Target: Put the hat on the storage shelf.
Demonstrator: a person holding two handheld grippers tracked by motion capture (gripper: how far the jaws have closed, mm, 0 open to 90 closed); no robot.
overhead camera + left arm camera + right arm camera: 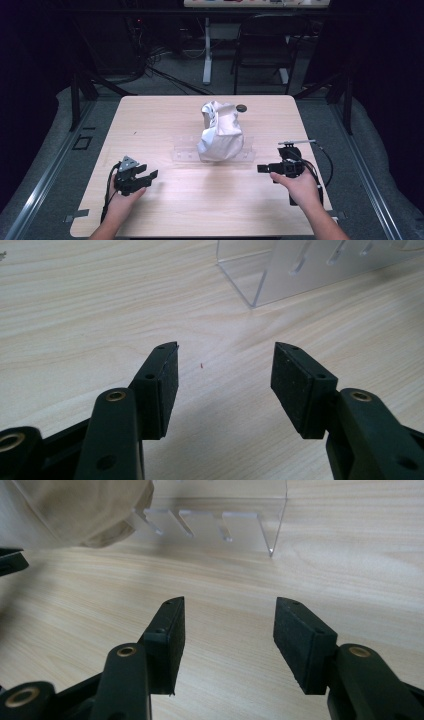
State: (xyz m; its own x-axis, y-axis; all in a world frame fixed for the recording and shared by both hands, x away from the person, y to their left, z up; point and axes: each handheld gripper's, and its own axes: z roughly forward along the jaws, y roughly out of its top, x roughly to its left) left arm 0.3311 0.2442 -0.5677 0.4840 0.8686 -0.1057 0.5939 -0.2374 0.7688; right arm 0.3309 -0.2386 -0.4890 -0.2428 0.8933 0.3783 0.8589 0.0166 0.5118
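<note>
- Centrally, a crumpled white cloth (220,132) sits bunched in a tall heap on a clear acrylic rack (186,150) in the middle of the wooden table (165,205); the heap stands roughly upright, its taller axis running from the near side of the rack toward the far edge, with its top leaning slightly left.
- The rack is a low, transparent piece whose long axis runs left to right across the table; slots show in its wall in the right gripper view (220,527), and one clear corner of it shows in the left gripper view (260,280).
- A small dark round object (241,108) lies on the table just beyond the cloth, to its far right; what it is cannot be told.
- The left gripper (145,177) rests low at the near left of the table, held in the person's left hand (122,200), pointing right and a little away toward the rack. Its jaws stand spread apart with only bare wood between them (225,385).
- The right gripper (262,169) sits at the near right, held by the right hand (300,187), pointing left toward the cloth. Its jaws are likewise spread, nothing between them (227,635).
- Both grippers are well apart from the cloth and rack.
- Beyond the table, a dark folding chair (265,45) stands on the grey floor.
</note>
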